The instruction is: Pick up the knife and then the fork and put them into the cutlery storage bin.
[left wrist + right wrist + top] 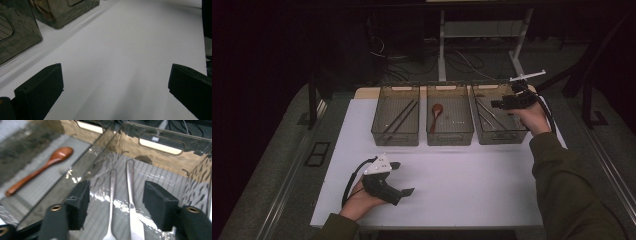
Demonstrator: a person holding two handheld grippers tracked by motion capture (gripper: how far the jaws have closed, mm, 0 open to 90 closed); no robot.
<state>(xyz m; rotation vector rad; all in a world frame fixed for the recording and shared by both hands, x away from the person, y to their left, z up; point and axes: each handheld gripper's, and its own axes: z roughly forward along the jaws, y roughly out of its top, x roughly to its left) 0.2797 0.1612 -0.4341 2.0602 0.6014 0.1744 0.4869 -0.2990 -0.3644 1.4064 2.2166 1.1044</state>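
Observation:
Three clear smoky bins stand in a row at the far side of the white board [462,185]. The right bin [502,141] holds two metal utensils [112,192] lying side by side on its floor. My right gripper [496,104] hovers over that bin, open, its jaws [116,202] standing apart either side of the utensils' handles without touching them. A wooden spoon [436,112] lies in the middle bin [450,137]. Dark chopsticks [401,117] lie in the left bin [395,139]. My left gripper [404,178] rests low at the near left of the board, open, with nothing between its jaws [115,82].
The board's near edge lies just behind my left hand. In the left gripper view, two bins [15,37] stand off to the upper left. A white desk frame [482,35] and loose cables [462,60] sit on the floor beyond the bins.

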